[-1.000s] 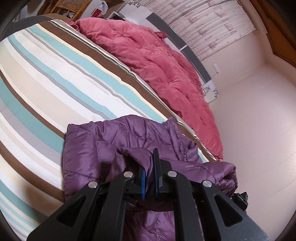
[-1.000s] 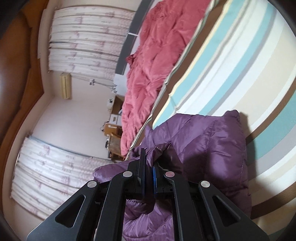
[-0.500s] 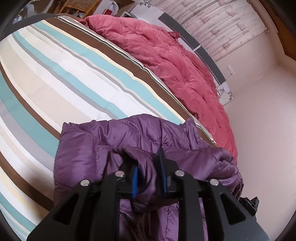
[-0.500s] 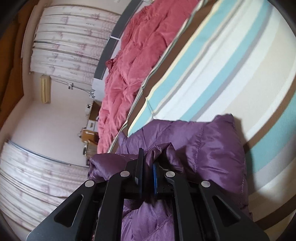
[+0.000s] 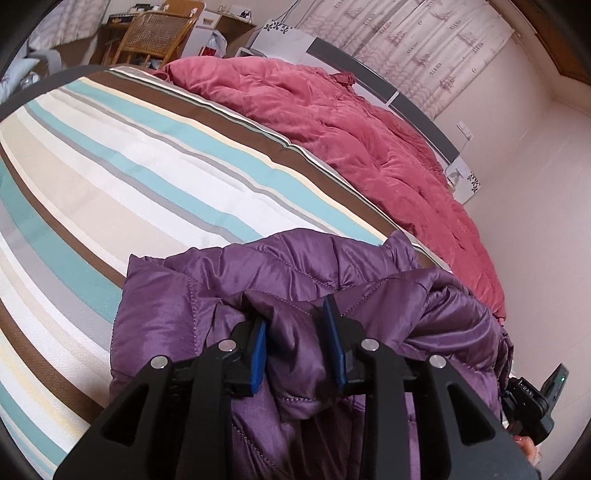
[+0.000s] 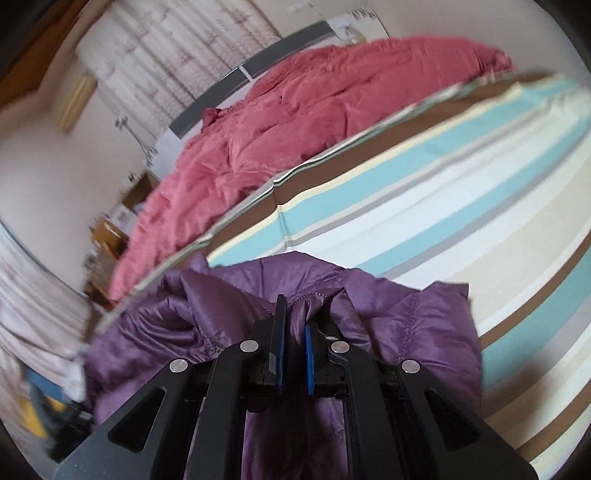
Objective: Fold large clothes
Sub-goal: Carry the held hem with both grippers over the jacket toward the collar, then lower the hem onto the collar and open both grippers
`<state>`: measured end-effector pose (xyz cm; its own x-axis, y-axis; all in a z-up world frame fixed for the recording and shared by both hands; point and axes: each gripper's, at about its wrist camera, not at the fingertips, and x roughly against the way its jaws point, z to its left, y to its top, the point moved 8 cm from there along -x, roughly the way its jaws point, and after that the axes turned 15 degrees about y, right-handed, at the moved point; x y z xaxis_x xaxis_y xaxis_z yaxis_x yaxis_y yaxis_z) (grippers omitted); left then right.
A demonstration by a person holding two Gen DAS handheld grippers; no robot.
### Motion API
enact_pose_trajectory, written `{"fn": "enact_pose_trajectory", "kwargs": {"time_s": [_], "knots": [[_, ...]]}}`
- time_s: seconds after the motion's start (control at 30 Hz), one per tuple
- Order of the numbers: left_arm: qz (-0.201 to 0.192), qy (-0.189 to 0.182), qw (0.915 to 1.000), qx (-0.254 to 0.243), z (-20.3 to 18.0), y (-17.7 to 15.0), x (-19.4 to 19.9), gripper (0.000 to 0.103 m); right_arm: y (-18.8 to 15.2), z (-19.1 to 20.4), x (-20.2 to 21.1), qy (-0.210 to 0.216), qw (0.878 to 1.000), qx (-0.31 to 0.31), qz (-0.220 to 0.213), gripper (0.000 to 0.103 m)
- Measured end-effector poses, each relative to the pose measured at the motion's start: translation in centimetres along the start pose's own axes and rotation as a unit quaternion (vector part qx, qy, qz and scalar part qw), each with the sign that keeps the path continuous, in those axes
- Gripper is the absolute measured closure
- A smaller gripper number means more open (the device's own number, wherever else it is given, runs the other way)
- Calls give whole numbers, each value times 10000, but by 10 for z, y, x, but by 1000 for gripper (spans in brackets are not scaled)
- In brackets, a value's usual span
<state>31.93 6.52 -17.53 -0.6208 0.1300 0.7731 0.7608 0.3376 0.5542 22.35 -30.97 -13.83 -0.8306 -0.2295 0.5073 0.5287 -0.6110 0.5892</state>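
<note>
A purple quilted jacket (image 5: 177, 295) lies bunched on the striped bedspread (image 5: 110, 177), near the bed's edge. My left gripper (image 5: 293, 319) is over its near part and its jaws are opening. A puffy fold of the jacket still sits between the blue pads (image 5: 258, 347), which now stand apart. In the right wrist view, my right gripper (image 6: 294, 314) is shut on a thin ridge of the same jacket (image 6: 413, 325), which drapes down both sides of the fingers. That view is blurred by motion.
A crumpled red quilt (image 5: 351, 122) covers the far side of the bed. Behind it stand a dark headboard (image 5: 406, 99) and patterned curtains (image 5: 424, 44). A rattan chair (image 5: 155, 33) stands past the bed's far corner. A black device (image 5: 535, 395) and a fingertip show at lower right.
The left jaws have parted from a tight pinch to a wide gap, and the fold has puffed up between them. The right gripper has rolled and swung while keeping its pinch.
</note>
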Motion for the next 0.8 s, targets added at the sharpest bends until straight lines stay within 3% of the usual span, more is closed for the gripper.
{"fn": "enact_pose_trajectory", "kwargs": {"time_s": [0.13, 0.67, 0.8], "knots": [[-27, 52, 10000, -56, 0, -1, 0, 75, -1, 6, -7, -530, 9965, 637, 122, 96], [-154, 218, 9994, -216, 0, -4, 1, 74, -5, 16, -27, -1379, 9811, 1305, 364, 96], [-331, 357, 9983, -306, -1, -3, 14, 59, -2, 20, -25, -1457, 9777, 1463, 382, 96]]}}
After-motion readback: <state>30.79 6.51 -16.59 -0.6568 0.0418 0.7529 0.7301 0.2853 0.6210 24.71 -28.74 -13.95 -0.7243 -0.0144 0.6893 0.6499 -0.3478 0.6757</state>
